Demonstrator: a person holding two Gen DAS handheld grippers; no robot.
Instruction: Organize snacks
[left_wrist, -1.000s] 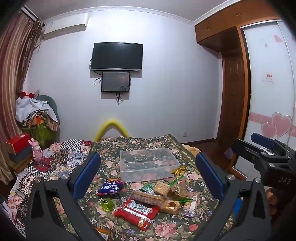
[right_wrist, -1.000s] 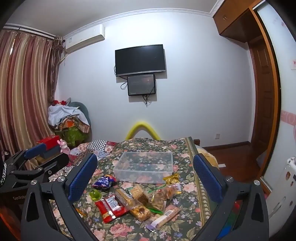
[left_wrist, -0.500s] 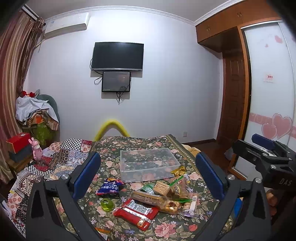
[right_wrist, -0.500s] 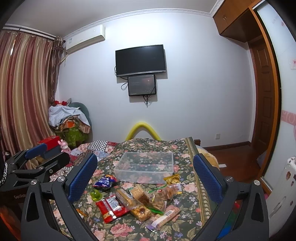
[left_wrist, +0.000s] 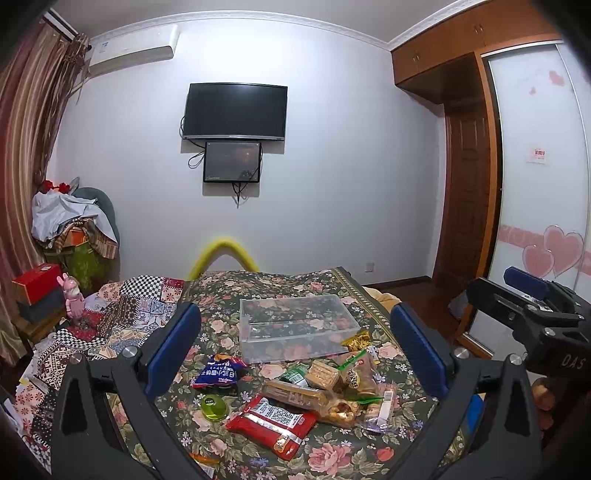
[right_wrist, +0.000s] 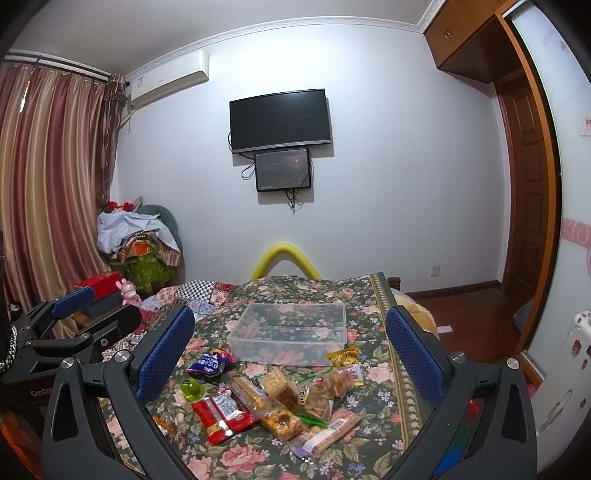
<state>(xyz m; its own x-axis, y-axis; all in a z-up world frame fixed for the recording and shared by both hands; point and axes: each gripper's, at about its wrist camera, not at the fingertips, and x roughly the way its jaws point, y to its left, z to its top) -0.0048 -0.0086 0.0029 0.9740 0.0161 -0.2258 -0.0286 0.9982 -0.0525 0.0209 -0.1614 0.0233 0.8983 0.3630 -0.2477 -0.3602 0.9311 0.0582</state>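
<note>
both tongs wide apart, holding nothing: left tongs (left_wrist: 295, 350), right tongs (right_wrist: 290, 350). snack pile (left_wrist: 314, 391) between them, packets overlapping, labels unreadable. clear bin (left_wrist: 295, 326) just beyond. bed (right_wrist: 369, 435) underneath.

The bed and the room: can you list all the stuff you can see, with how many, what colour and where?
clear box: 1, see-through, empty, middle of the bed
red packet: 1, red, nearest edge of the snack pile
blue packet: 1, blue, left of the pile
green tub: 1, yellow-green, beside the red packet
yellow packet: 1, yellow, by the box's right corner
other snacks: several, tan and clear wrappers, heaped in front of the box
bedspread: 1, dark floral, under everything
TV: 1, black, on the wall
small screen: 1, dark, under the TV
air conditioner: 1, white, high on the wall
curtain: 1, striped red-gold, left side
left tool: 1, black with blue pads, open, above the snacks
right tool: 1, same colours, open, above the snacks
</note>
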